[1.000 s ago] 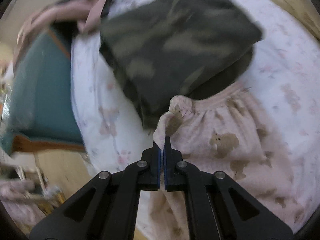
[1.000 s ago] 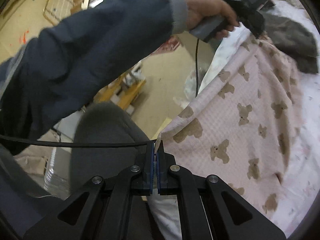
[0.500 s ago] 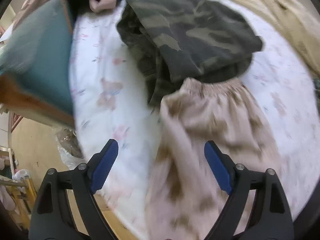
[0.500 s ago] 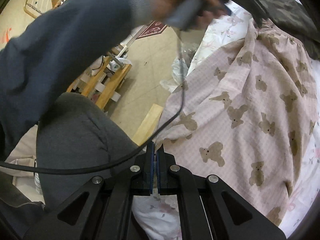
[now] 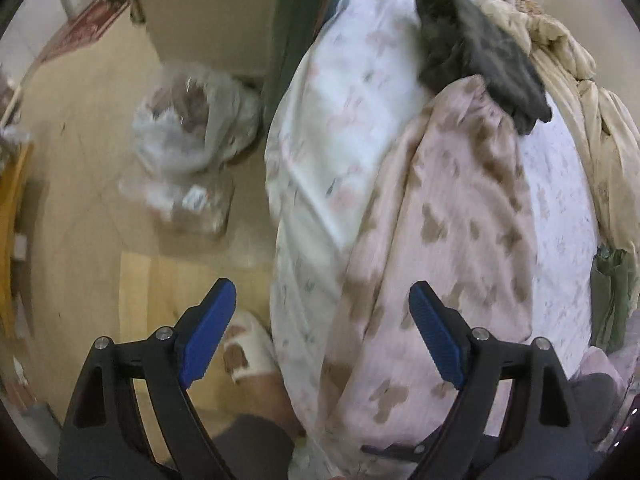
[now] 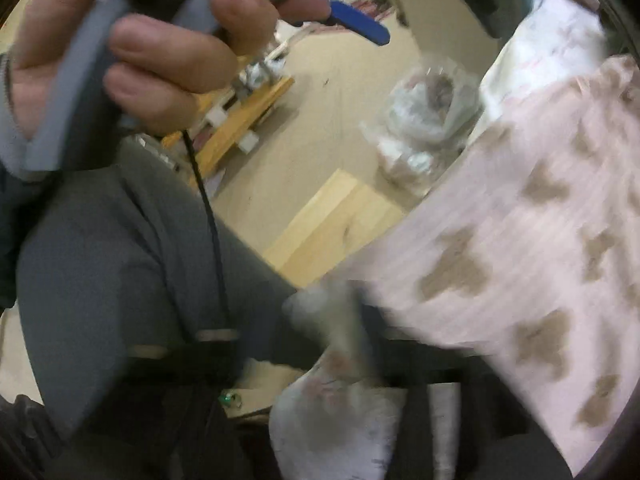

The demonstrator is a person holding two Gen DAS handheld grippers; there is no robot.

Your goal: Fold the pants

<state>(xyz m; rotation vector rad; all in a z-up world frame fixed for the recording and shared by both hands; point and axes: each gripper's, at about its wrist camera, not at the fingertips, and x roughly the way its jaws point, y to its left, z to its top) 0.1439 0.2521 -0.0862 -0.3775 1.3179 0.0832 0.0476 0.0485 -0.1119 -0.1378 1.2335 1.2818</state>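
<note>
1. Left wrist view: my left gripper (image 5: pixel 320 332) stands wide open with nothing pressed between its pads. The pants (image 5: pixel 448 248), pink with brown bears, lie past my fingertips and to their right, running lengthwise away from me on the bed (image 5: pixel 352 92).
2. Right wrist view is badly blurred. My right gripper (image 6: pixel 360 344) shows only as dark smears low in the frame; its jaws are opening, and I see no cloth pinched between them. The pants lie just to their right.
3. Progress, as I judge it: the pants look doubled lengthwise into a long strip, one leg over the other. The crosswise folds are still to do, so the job seems about half done.
4. Around my jaws: a dark garment (image 5: pixel 480 52) lies at the far end of the pants, touching or overlapping the waist. That may snag the next fold.
5. A beige blanket (image 5: pixel 580 92) is heaped far right, a plastic bag (image 5: pixel 192 128) sits on the floor to the left, and a wooden board (image 6: pixel 336 224) lies below the bed edge.
6. My left hand (image 6: pixel 132 52) and its cable (image 6: pixel 208 220) cross close before my right gripper, crowding it.
</note>
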